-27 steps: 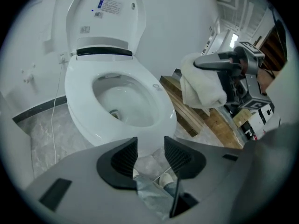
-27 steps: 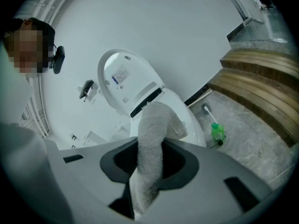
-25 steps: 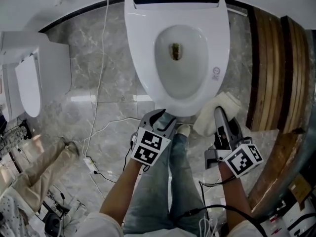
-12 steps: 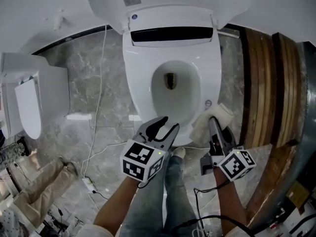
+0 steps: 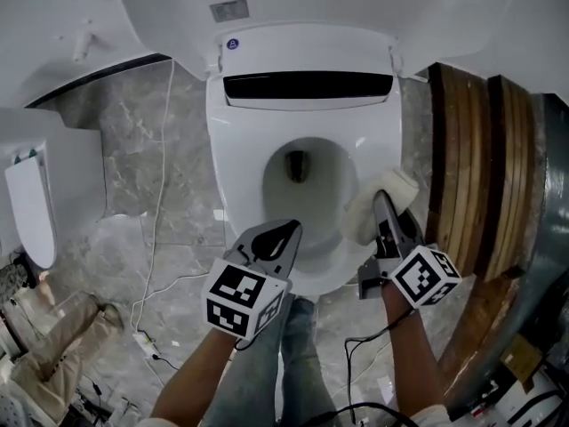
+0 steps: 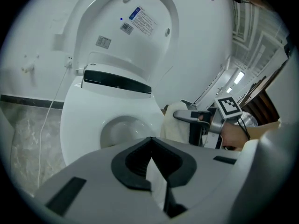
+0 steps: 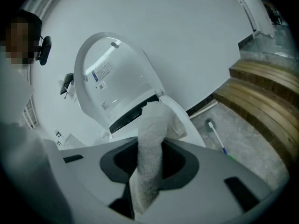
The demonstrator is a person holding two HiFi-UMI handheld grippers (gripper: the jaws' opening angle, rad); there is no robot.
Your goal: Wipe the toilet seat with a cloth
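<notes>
Soft and light, the cloth (image 5: pixel 357 224) pinched mid-fold in the right gripper (image 5: pixel 382 201) should drape easily over the toilet seat (image 5: pixel 233 154); the left gripper (image 5: pixel 283 233) has just closed, empty.

Head view looks steeply down on the toilet (image 5: pixel 233 163); both gripper views face it low, from its front.

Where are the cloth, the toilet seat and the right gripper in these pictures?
cloth (image 7: pixel 150 139): right gripper view, the middle of its fold between the jaws.
toilet seat (image 5: pixel 233 163): head view, the left side of its ring.
right gripper (image 5: pixel 381 199): head view, between its fingertips, at the cloth.
</notes>
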